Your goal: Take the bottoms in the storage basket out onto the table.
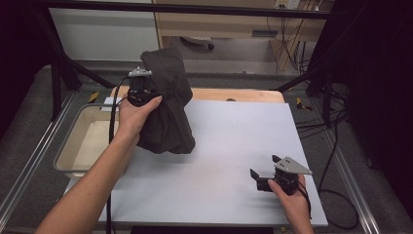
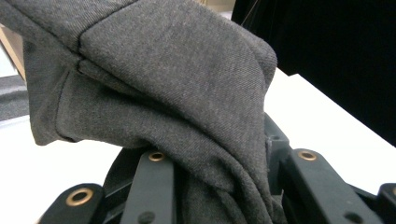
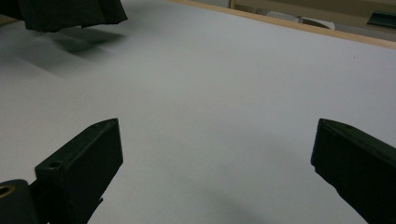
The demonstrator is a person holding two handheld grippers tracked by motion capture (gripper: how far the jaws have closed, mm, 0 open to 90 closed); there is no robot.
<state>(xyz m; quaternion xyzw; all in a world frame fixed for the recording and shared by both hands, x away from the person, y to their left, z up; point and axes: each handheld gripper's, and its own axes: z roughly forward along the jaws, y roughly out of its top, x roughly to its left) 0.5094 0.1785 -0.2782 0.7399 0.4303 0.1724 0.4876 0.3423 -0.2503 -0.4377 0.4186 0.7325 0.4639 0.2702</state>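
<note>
A dark grey cloth [image 1: 168, 112] hangs bunched above the left part of the white board, its lower end just over the surface. My left gripper [image 1: 145, 95] is shut on the cloth's upper part, held up in a hand. In the left gripper view the folded cloth [image 2: 177, 79] spills out from between the jaws of my left gripper [image 2: 219, 186] and covers their tips. My right gripper [image 1: 263, 168] rests low on the board at the front right, open with nothing between its jaws. The right gripper view has that gripper [image 3: 217, 154] wide apart over bare board, with the cloth's hem [image 3: 70, 11] far off.
A beige tub [image 1: 73, 141] sits in a metal frame left of the white board [image 1: 219, 161]. A wooden strip [image 1: 234, 94] runs along the board's far edge. Black frame legs and cables [image 1: 331, 146] stand at the right side.
</note>
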